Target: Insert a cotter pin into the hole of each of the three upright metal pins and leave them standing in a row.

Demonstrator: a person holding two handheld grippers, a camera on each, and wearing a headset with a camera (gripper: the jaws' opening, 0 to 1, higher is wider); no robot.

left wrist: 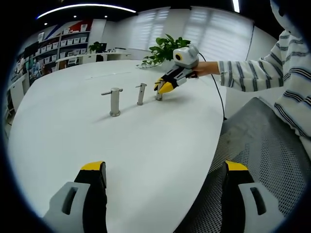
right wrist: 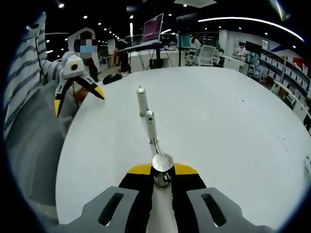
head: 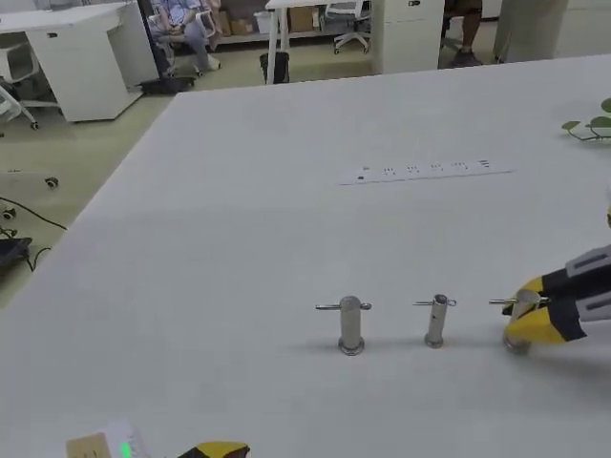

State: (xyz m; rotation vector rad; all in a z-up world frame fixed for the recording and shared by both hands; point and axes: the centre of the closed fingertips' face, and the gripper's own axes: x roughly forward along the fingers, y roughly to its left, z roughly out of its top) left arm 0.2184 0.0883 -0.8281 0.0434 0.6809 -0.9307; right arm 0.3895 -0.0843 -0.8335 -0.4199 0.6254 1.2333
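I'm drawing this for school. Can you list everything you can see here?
table: one, white, under everything.
metal pins: three, silver, upright in a row on it.
cotter pins: three, silver, one across each pin's top.
power strip: one, white, farther back.
plant: one, green, table's right edge.
desks: several, white, room behind.
left tool: one, yellow-tipped, open, near table edge.
right tool: one, yellow-tipped, shut on the right-end pin.
sleeve: one, striped, behind right tool.
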